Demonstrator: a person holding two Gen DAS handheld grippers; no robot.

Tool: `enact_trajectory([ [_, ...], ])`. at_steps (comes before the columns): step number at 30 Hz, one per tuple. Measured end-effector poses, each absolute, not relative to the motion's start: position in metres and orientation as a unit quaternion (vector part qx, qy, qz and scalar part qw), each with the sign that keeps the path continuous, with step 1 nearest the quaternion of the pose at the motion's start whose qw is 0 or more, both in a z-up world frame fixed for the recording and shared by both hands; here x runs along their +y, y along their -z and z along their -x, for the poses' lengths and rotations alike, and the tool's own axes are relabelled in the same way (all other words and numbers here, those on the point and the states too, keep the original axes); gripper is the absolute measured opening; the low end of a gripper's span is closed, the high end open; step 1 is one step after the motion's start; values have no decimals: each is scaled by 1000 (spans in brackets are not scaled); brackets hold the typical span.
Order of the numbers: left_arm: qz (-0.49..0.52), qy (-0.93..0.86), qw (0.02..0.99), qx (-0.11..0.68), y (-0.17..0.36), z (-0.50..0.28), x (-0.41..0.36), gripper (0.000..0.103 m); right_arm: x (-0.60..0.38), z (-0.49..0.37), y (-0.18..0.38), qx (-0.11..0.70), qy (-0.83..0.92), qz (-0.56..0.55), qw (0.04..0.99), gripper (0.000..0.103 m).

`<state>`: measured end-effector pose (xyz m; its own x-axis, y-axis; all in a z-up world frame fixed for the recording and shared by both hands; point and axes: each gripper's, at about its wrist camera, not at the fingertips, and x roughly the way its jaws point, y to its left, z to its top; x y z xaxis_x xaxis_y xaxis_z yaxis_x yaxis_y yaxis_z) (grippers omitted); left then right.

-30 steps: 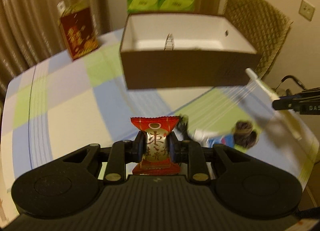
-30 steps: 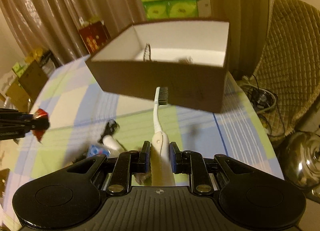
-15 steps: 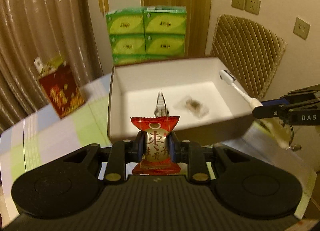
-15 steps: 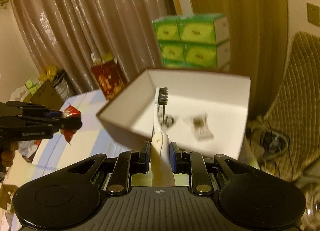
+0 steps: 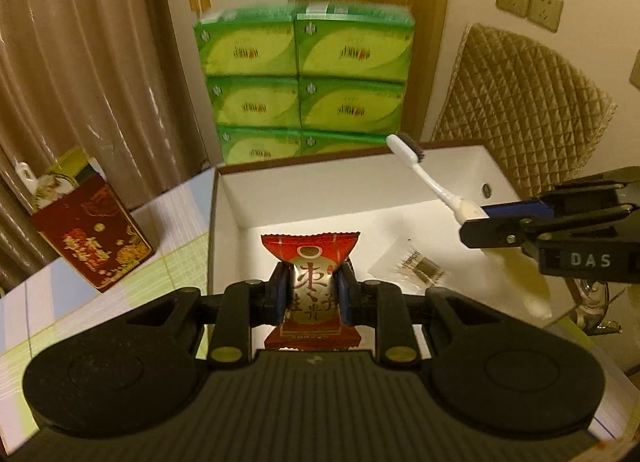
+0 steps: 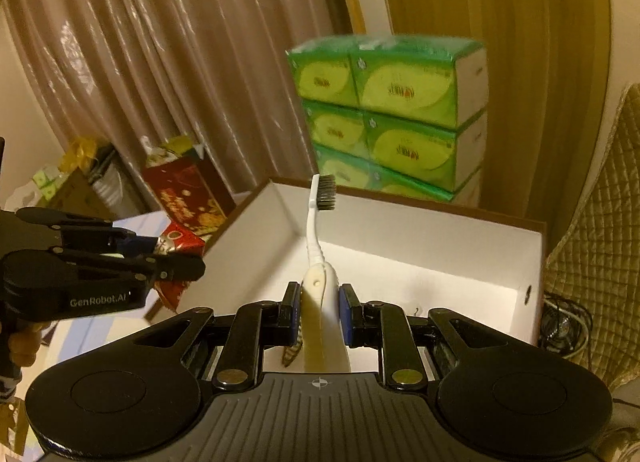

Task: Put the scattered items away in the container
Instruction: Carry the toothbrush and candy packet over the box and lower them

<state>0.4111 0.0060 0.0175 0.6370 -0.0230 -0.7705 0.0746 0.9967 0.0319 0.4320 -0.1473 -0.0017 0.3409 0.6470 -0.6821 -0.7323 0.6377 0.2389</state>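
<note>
My left gripper (image 5: 312, 286) is shut on a red candy packet (image 5: 311, 258) and holds it above the front left part of the open white-lined cardboard box (image 5: 224, 198). My right gripper (image 6: 319, 302) is shut on a white toothbrush (image 6: 316, 238), bristles pointing away, held above the box (image 6: 500, 258). In the left wrist view the toothbrush (image 5: 428, 182) hangs over the box's right side. A clear bag of hairpins (image 5: 416, 268) lies on the box floor. The left gripper with the candy (image 6: 176, 240) shows at the left of the right wrist view.
A stack of green tissue packs (image 5: 304, 82) stands behind the box. A red gift bag (image 5: 92, 242) stands on the checked tablecloth (image 5: 120, 302) to the left. A quilted chair (image 5: 528, 110) is at the right, past the table edge.
Both grippers have moved forward and up, from the table in front of the box to above its open inside. Each still holds its item.
</note>
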Motion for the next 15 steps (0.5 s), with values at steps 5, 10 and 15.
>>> enact_trajectory([
  [5, -38, 16, 879, 476, 18, -438, 8, 20, -132, -456, 33, 437, -410, 58, 799, 17],
  [10, -38, 16, 858, 512, 47, -454, 11, 20, -117, -467, 64, 483, -404, 83, 773, 17],
  [15, -37, 17, 835, 549, 71, -465, 11, 20, -106, -479, 89, 533, -395, 108, 740, 17],
])
